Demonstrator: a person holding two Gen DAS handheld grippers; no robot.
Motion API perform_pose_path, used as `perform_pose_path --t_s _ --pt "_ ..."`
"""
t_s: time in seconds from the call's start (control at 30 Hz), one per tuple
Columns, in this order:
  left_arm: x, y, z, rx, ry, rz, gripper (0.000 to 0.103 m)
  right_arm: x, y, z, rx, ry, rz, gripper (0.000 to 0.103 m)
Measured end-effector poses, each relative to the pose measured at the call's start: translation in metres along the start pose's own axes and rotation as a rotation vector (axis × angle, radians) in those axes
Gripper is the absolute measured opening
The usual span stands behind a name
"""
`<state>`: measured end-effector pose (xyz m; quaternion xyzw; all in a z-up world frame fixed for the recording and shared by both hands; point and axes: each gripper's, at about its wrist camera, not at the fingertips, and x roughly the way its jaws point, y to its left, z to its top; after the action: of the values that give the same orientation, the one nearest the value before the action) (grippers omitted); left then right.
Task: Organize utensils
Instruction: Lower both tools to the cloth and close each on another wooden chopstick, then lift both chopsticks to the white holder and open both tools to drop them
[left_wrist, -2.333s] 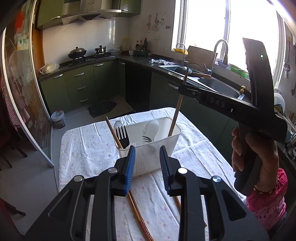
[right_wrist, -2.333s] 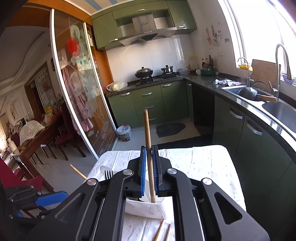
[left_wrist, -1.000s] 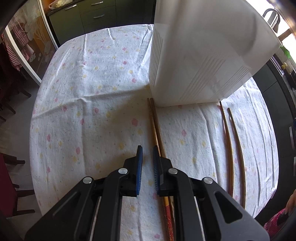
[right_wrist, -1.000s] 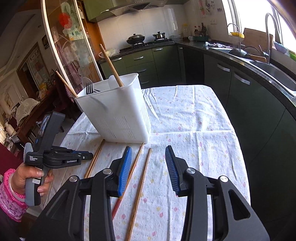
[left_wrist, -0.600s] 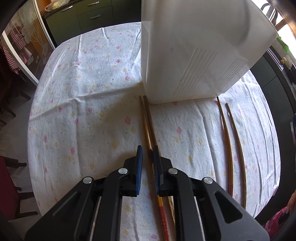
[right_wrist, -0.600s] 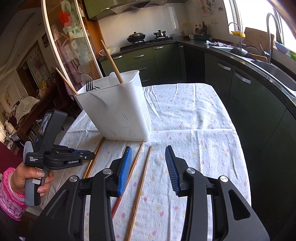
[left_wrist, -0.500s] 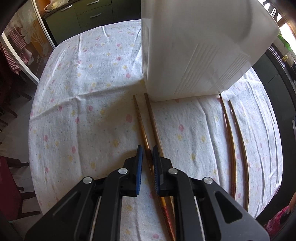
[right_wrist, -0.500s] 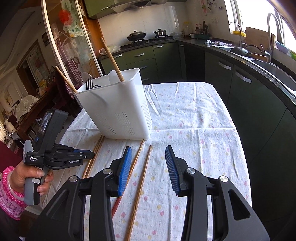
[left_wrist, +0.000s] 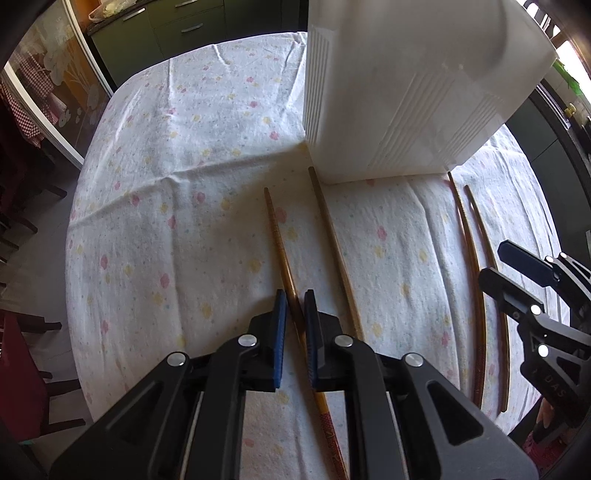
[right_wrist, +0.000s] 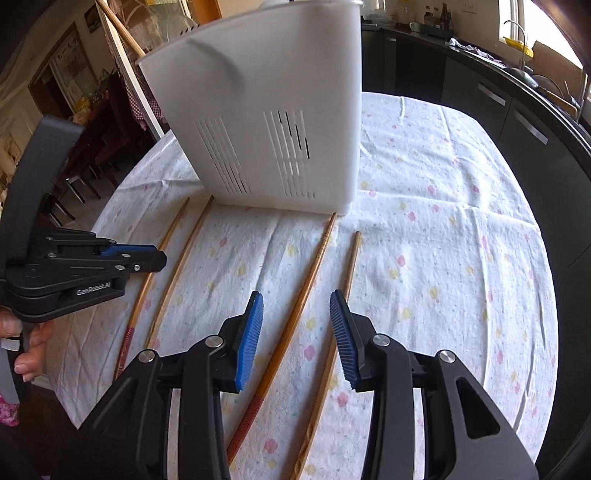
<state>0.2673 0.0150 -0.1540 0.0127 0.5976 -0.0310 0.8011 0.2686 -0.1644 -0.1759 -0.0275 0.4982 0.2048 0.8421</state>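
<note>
- My left gripper (left_wrist: 294, 325) has its fingers clenched on a chopstick (left_wrist: 280, 251), the left one of a pair on the near left of the worktop (left_wrist: 155, 221); its far tip points toward the holder and stops short of it.
- Whether that chopstick is lifted off the flowered cloth I cannot tell.
- Its partner, the second chopstick (left_wrist: 334, 251), lies just to the right on the cloth, its far tip touching or almost touching the base of the white holder (left_wrist: 406, 96).
- My right gripper (right_wrist: 296, 332) hovers with its fingers released and spread wide, grasping nothing.
- Beneath it lie two more chopsticks, one with a red end (right_wrist: 295, 314) between the blue pads and a plain one (right_wrist: 341, 306) under the right finger.
- The white holder stands at the far side of the cloth, slotted wall facing me, with a chopstick handle (right_wrist: 118, 26) sticking out of its top at the left.
</note>
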Motion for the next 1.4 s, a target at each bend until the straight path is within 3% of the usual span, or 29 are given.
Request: perform_pose_path --t_s 0.3,0.4,0.53,0.87,1.4 --pt "0.0 0.004 -0.005 0.014 -0.009 -0.006 0.01 0.023 0.007 0.014 -0.006 0.023 -0.034 0.038" --pt "0.0 0.002 -0.005 0.011 -0.011 -0.011 0.009 0.025 0.006 0.015 -0.023 0.027 -0.086 0.023" --pt "-0.001 0.004 -0.005 0.005 -0.013 -0.025 0.009 0.021 -0.011 0.013 0.018 0.031 -0.041 0.008" --pt "-0.021 -0.003 -0.009 0.018 -0.052 -0.056 0.006 -0.009 -0.026 0.009 0.083 -0.037 0.116 0.007" --pt "-0.085 -0.009 -0.031 0.051 -0.188 -0.11 0.007 -0.1 -0.029 -0.01 0.111 -0.229 0.213 0.007"
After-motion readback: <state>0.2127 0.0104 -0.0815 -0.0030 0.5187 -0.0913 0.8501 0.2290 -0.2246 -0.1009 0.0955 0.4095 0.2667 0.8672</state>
